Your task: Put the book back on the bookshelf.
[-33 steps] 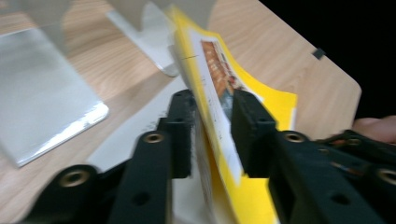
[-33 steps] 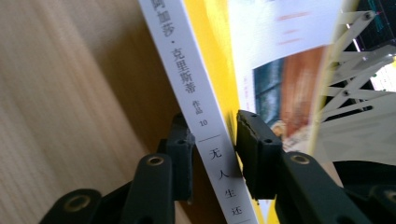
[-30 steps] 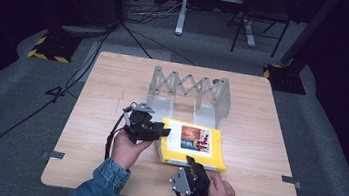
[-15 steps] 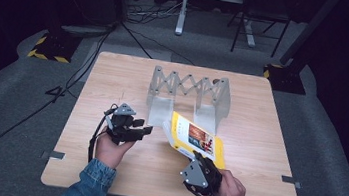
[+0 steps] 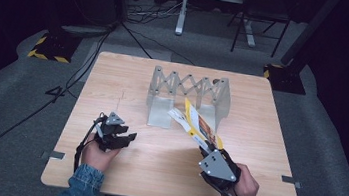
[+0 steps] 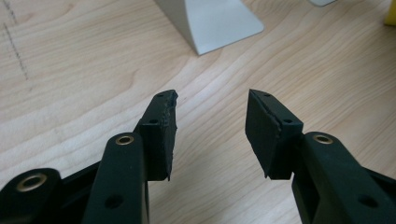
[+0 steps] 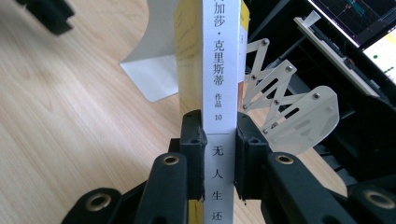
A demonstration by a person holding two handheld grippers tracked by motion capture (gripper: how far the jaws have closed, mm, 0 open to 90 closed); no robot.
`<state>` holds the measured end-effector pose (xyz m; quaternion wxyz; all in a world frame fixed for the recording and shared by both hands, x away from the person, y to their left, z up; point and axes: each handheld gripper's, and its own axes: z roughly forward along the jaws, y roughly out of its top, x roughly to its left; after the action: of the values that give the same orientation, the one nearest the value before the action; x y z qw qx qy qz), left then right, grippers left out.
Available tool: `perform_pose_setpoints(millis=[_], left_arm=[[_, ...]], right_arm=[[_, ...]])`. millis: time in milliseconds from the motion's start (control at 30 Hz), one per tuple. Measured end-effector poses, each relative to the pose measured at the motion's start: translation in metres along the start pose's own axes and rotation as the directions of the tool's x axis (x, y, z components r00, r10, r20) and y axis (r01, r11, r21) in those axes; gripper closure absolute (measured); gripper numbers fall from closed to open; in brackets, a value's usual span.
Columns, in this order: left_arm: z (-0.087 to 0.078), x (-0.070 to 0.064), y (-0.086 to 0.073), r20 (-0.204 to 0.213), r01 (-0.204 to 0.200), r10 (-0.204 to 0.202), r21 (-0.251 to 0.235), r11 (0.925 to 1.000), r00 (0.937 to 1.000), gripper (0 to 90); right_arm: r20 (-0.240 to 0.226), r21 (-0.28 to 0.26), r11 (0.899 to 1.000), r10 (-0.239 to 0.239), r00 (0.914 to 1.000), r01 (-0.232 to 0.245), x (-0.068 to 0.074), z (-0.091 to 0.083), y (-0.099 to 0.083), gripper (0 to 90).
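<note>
Yellow book [image 5: 195,123] lifted off the wooden surface [image 5: 164,162], clamped in your right hand-held gripper [image 5: 206,151].
Your right hand-held gripper grasps the book by its white spine [image 7: 219,93], both black pads pressed on either side; the book tilts up toward the frame's centre, just in front of the grey expanding rack [image 5: 188,92]. Your left hand-held gripper [image 5: 127,137] sits at lower left of the high view, released, jaws apart over bare wood, well apart from the book.
</note>
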<state>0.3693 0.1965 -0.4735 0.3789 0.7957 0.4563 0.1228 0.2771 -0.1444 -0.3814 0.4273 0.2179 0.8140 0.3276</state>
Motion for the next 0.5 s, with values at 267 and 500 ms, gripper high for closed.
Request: perform_pose_setpoints(millis=[267, 500], left_arm=[[0.008, 0.014, -0.015, -0.031, 0.043, -0.042, 0.036, 0.9984, 0.9986, 52.9], [0.01, 0.021, -0.018, -0.041, 0.059, -0.058, 0.027, 0.9979, 0.9975, 51.4]], right_arm=[[0.018, -0.057, 0.997, 0.058, 0.9982, -0.056, -0.013, -0.006, 0.004, 76.5], [0.034, -0.072, 0.993, 0.094, 0.9949, -0.092, -0.025, -0.006, 0.01, 76.5]])
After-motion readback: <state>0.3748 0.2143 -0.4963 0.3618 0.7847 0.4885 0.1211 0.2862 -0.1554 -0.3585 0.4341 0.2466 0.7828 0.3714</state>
